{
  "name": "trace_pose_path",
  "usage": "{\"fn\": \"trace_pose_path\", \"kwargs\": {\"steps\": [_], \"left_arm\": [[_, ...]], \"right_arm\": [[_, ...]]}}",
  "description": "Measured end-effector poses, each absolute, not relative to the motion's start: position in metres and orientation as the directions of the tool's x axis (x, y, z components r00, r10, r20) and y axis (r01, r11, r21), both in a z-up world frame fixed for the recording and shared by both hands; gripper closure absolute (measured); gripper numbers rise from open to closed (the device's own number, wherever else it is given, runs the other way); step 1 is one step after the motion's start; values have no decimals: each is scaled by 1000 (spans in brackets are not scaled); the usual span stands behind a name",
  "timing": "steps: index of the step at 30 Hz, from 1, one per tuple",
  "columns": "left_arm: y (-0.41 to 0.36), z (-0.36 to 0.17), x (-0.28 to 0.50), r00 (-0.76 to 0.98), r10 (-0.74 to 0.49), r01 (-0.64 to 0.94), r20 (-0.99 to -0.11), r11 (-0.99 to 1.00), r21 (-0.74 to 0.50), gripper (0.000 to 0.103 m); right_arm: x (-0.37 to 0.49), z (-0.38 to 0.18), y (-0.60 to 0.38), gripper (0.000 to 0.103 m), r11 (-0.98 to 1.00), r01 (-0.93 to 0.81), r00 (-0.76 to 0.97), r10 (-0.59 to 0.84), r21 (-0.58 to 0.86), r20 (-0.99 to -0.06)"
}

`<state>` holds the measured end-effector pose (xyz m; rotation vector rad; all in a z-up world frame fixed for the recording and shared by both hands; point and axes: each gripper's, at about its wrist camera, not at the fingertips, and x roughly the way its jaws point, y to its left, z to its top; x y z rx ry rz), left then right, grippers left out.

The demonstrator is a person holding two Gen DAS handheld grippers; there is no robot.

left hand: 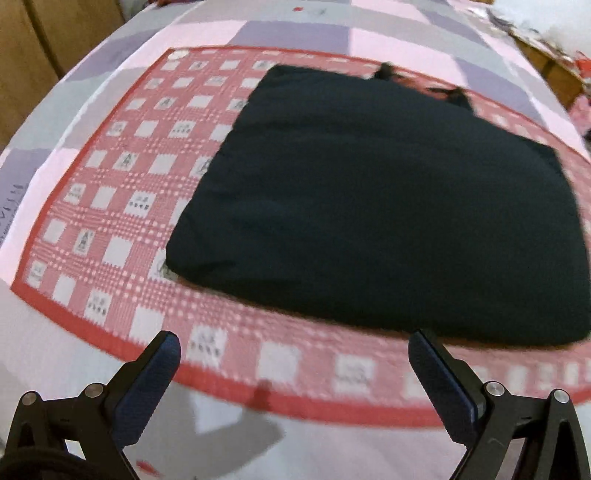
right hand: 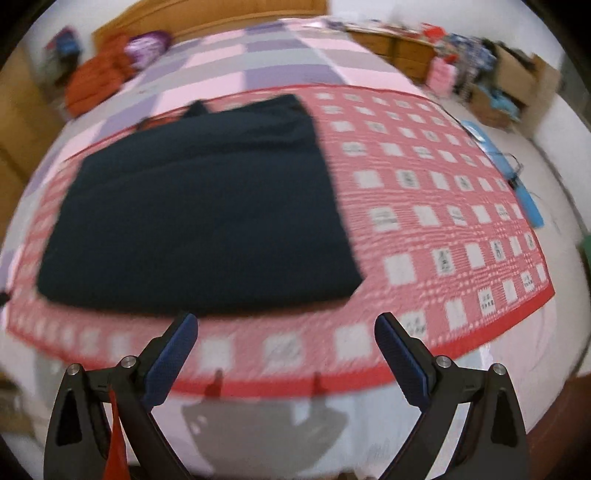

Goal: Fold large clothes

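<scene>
Bed [left hand: 295,33] wearing a red checked cloth [left hand: 122,206]; dark folded garment [left hand: 388,206] lying flat on it. Left gripper [left hand: 293,354] and right gripper [right hand: 286,332] hovering near its front edge, jaws spread, empty.

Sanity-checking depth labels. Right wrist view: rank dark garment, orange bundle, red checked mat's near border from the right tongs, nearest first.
1. Red checked mat's near border, just ahead of the right tongs.
2. Dark garment, ahead-left on the mat.
3. Orange bundle, far left at the bed's head.

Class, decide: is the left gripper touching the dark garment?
Apart. The left wrist view shows the left gripper open over the red checked cloth, its fingertips short of the dark garment's near edge.
</scene>
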<state>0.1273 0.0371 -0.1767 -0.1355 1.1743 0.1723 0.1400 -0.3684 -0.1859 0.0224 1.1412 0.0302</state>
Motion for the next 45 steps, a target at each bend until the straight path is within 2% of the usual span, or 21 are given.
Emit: {"fn": "trace_pose_path", "kwargs": {"steps": [3,9,17,28,45], "left_arm": [[18,-146,112,361,31,-148,-932,989,-25,1],[-9,-105,88,295,16,-84,-955,996,-9,1],[-17,-53,66,329,19,-69,-944,998,-4,1],[-13,-12,34,378,42,-60,-925,998,21,1],[-14,7,29,405,38,-46,-914,999,21,1]], "right_arm": [[116,-161,-344,5,995,-69,375,95,75,-922],[81,-102,-307,5,988,-77,359,150,131,-921],[51,-34,-270,5,993,-61,372,116,101,-921],[17,7,-251,5,993,-61,397,116,101,-910],[6,31,-246,5,994,-76,436,105,80,-894]]}}
